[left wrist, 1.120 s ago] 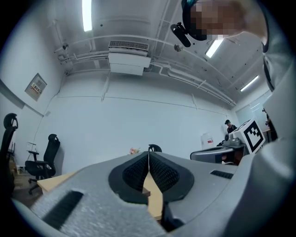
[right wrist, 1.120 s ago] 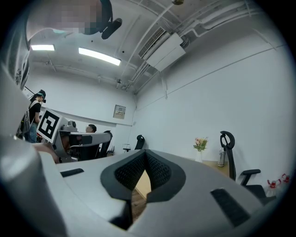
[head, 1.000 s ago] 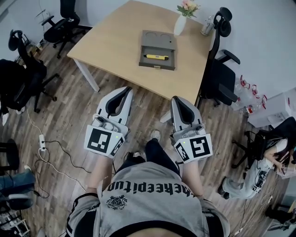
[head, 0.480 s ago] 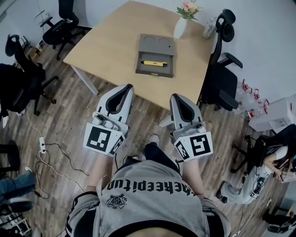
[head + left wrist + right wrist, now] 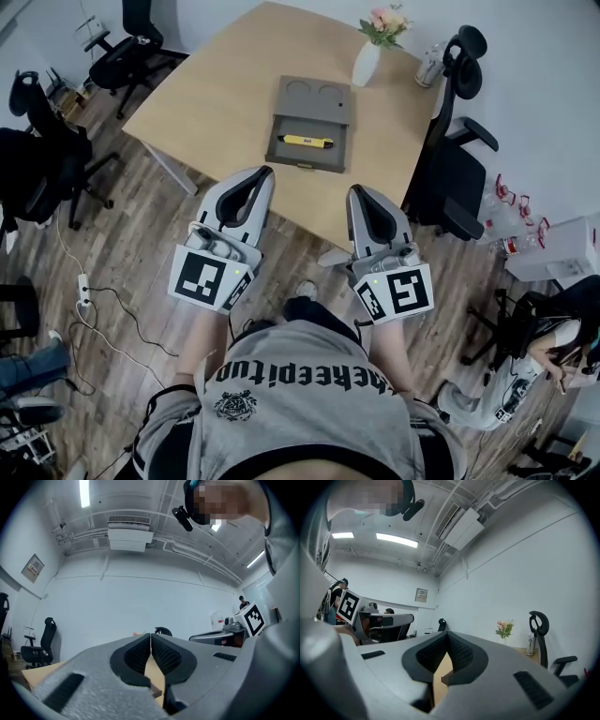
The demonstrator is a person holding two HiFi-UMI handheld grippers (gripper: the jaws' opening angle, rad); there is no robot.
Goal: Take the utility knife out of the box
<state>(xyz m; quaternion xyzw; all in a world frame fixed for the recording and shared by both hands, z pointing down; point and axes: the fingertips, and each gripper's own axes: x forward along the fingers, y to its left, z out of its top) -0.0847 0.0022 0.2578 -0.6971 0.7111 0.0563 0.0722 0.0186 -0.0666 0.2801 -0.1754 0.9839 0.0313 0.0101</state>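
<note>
A yellow utility knife [image 5: 307,142] lies in the open grey box [image 5: 298,156] on the wooden table [image 5: 225,94], seen in the head view. My left gripper [image 5: 264,172] is held short of the table's near edge, its jaws shut with nothing between them. My right gripper [image 5: 356,191] is beside it, also shut and empty, just before the table edge. In the left gripper view the gripper [image 5: 150,634] shows its pads pressed together, with the tabletop beyond. The right gripper view shows that gripper [image 5: 448,633] with its pads meeting too.
A white vase with flowers [image 5: 367,62] and a bottle [image 5: 429,66] stand at the table's far side. Black office chairs stand right of the table [image 5: 450,178] and at the left [image 5: 47,159]. Cables and a power strip [image 5: 84,289] lie on the wooden floor.
Both grippers and I have moved forward toward the table; the box now sits lower in view and nearer the jaws. Both stay shut.
</note>
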